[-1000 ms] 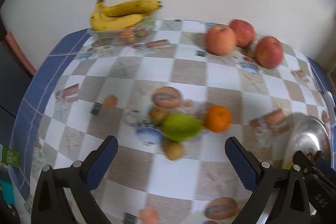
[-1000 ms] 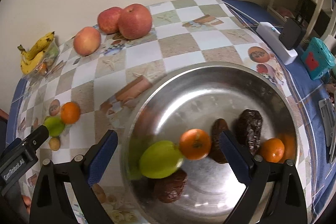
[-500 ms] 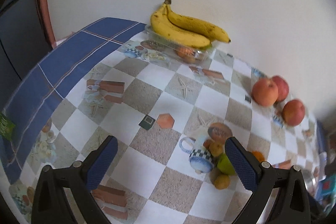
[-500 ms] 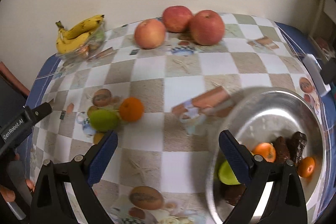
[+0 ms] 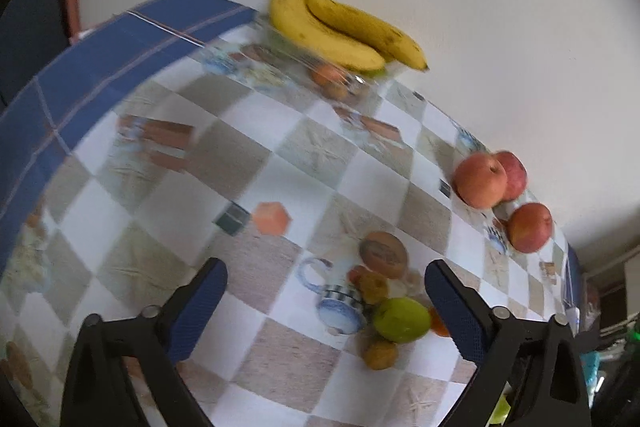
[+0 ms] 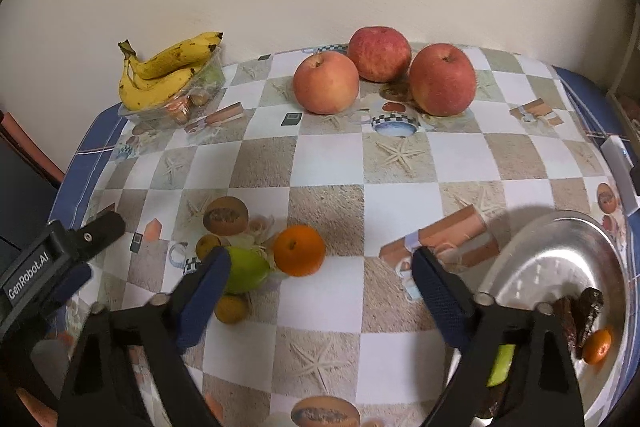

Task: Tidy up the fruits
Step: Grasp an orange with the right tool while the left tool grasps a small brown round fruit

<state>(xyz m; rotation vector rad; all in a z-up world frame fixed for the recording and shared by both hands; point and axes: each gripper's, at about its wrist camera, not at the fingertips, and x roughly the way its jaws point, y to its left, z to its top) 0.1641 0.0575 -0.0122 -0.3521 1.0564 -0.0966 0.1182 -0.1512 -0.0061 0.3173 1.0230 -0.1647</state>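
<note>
An orange (image 6: 300, 249), a green fruit (image 6: 245, 269) and two small brown fruits (image 6: 231, 308) lie together on the checked tablecloth. The green fruit also shows in the left wrist view (image 5: 401, 319). Three red apples (image 6: 326, 82) sit near the wall, bananas (image 6: 168, 73) on a clear tray at the back left. A steel bowl (image 6: 560, 247) at the right holds an orange (image 6: 597, 346), a green fruit and dark pieces. My right gripper (image 6: 320, 267) is open and empty, just in front of the orange. My left gripper (image 5: 326, 287) is open and empty above the cloth.
The left gripper's body (image 6: 52, 267) shows at the right wrist view's left edge. A white box (image 6: 618, 163) lies at the table's right edge. The blue border (image 5: 80, 75) marks the table's left edge. The wall runs close behind the apples and bananas.
The right gripper swung left from over the bowl to the loose fruit cluster. The left gripper turned left towards the bananas and moved closer to the table.
</note>
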